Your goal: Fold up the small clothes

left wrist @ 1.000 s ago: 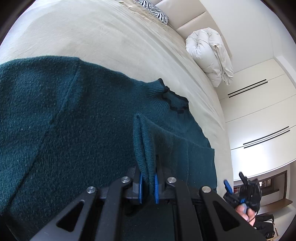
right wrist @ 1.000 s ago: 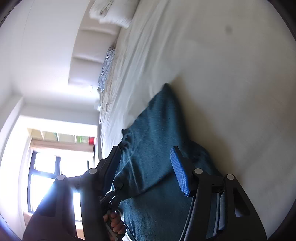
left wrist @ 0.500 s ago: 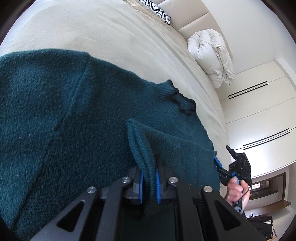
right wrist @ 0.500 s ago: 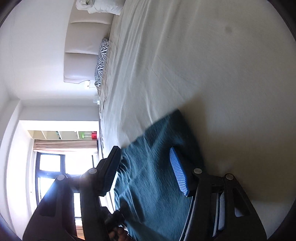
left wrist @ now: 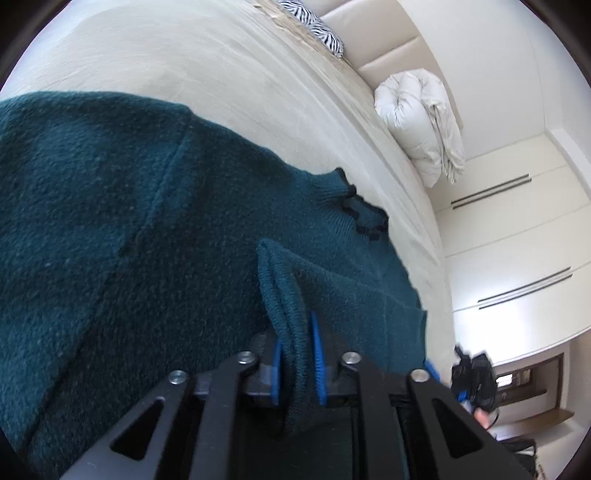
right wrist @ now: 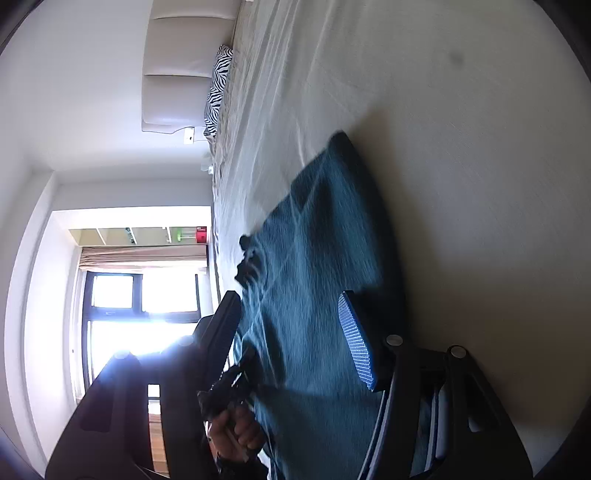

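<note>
A dark teal knit sweater (left wrist: 147, 240) with a black-trimmed collar (left wrist: 364, 218) lies on a cream bed sheet (left wrist: 207, 59). My left gripper (left wrist: 297, 363) is shut on a doubled edge of the sweater (left wrist: 282, 288), which stands up between its blue pads. In the right wrist view the sweater (right wrist: 317, 258) lies blurred on the sheet (right wrist: 461, 147). My right gripper (right wrist: 291, 332) is open above it, its jaws wide apart, with nothing between them. The right gripper also shows small at the lower right of the left wrist view (left wrist: 471, 376).
A rolled white duvet (left wrist: 421, 122) and a zebra-print pillow (left wrist: 317, 26) lie by the padded headboard (right wrist: 177, 66). White wardrobe doors (left wrist: 517, 240) stand past the bed. A bright window (right wrist: 140, 306) is at the far side.
My left gripper keeps its hold on the sweater edge and has shifted little. My right gripper has swung over the sweater, staying open; more of the sweater and collar now fills its view.
</note>
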### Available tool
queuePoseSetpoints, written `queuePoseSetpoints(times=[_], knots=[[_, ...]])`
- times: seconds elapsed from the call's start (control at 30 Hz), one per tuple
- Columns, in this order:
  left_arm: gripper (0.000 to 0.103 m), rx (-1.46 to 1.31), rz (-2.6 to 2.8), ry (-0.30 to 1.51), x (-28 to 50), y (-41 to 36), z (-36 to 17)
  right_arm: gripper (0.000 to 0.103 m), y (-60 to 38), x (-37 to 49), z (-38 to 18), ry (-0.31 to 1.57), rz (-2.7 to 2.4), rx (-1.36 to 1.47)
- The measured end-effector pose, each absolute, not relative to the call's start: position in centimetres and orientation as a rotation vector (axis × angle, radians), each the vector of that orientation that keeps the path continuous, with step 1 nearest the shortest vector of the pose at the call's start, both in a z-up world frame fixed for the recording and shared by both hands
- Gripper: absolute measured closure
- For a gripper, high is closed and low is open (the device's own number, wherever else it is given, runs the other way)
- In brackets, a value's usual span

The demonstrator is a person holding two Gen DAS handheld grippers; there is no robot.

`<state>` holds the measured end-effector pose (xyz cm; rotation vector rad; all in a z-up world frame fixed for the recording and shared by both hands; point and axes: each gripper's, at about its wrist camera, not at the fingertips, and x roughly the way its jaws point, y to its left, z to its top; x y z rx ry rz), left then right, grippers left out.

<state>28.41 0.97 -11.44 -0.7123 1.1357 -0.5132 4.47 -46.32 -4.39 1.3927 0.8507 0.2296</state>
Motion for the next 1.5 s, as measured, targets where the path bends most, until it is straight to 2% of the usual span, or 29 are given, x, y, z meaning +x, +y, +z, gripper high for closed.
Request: queuePoseSetpoints(times=[0.03,0.07,0.13,0.23,0.4,0.67,0.83,1.0,1.03,1.07,1.13,1.17,1.23,1.33,1.5], knots=[[0.066,-0.728,-0.513,1.124,28.1,1.4,-11.1,0.049,-46.2,3.6,-4.2,0.845,0.225,1.395],[0.060,-0.736,-0.509,1.112,27.6,1.8,-10.7,0.048,-46.2,2.6,-4.0,0.835,0.223,1.396],[0.040,-0.751,-0.487,1.080,26.2,3.1,-9.4,0.042,-46.1,-0.1,-3.5,0.816,0.225,1.414],[0.025,-0.805,-0.444,0.982,22.8,6.3,-7.3,0.040,-44.8,-3.6,-2.8,0.778,0.248,1.440],[0.025,-0.964,-0.308,0.812,14.7,15.6,-5.6,0.040,-39.8,-7.7,-1.2,0.767,0.311,1.434],[0.025,-1.329,0.113,0.565,5.4,32.9,-7.6,0.040,-30.6,-8.2,1.6,0.835,0.412,1.353],[0.025,-1.503,0.258,0.467,2.6,37.7,-9.9,0.040,-26.2,-7.7,3.3,0.874,0.454,1.307],[0.031,-1.539,0.269,0.450,4.7,39.3,-11.2,0.040,-24.2,-7.8,4.2,0.894,0.456,1.282],[0.044,-1.526,0.275,0.454,5.4,39.5,-11.3,0.040,-24.1,-7.7,4.3,0.893,0.453,1.278],[0.053,-1.521,0.288,0.470,6.0,40.3,-11.5,0.040,-24.0,-7.5,4.4,0.891,0.450,1.276],[0.086,-1.538,0.289,0.489,7.2,40.0,-12.4,0.040,-23.8,-7.4,4.7,0.888,0.444,1.271],[0.093,-1.534,0.288,0.503,7.7,40.2,-12.5,0.040,-23.8,-7.6,4.9,0.885,0.438,1.266],[0.096,-1.498,0.277,0.512,8.4,39.6,-11.8,0.040,-24.0,-7.7,5.1,0.877,0.426,1.256],[0.096,-1.291,0.195,0.532,9.9,36.8,-7.7,0.040,-25.0,-6.7,4.8,0.871,0.394,1.245],[0.096,-0.867,-0.058,0.627,13.9,24.3,-0.7,0.040,-26.4,-6.1,4.3,0.850,0.367,1.259]])
